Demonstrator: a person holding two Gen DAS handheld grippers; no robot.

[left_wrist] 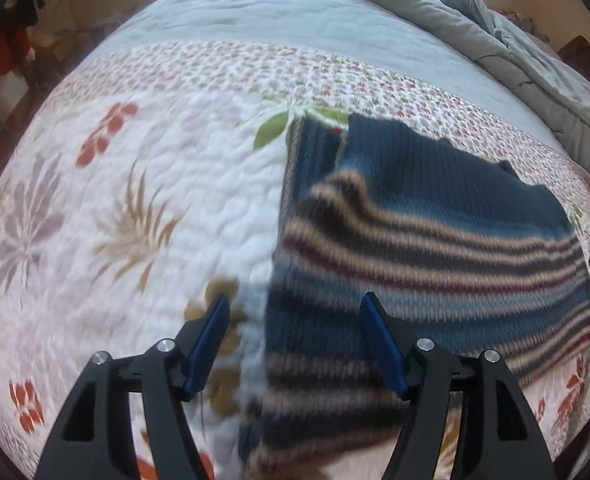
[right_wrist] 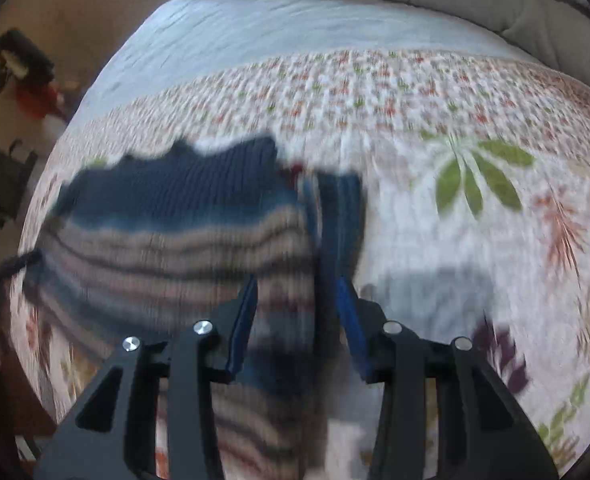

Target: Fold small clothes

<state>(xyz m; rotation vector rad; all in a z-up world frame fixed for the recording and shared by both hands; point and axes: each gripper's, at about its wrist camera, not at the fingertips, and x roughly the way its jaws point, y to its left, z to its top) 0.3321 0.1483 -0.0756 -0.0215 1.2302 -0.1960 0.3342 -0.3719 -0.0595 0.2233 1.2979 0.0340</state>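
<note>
A rumpled grey comforter [left_wrist: 515, 44] is heaped along the far edge of the bed, beyond a pale blue band and a border of small red and green sprigs on the quilted bedspread [left_wrist: 143, 184], whose white middle carries large printed leaves in rust, tan, mauve and green. Dark furniture and something red stand off the bed's far corner, too blurred to name. Nothing lies between the grippers and the striped knit sweater [left_wrist: 435, 220], which rests flat on the bedspread with one edge folded over itself. Its upper part is ribbed navy; below run bands of tan, dark brown, maroon and lighter blue, the yarn thick and soft. The left gripper [left_wrist: 295, 312] hovers over the sweater's near edge with its blue-padded fingers spread wide. The right gripper [right_wrist: 299, 292] is also spread, above the folded edge; motion blur makes it hard to say whether it touches the knit.
</note>
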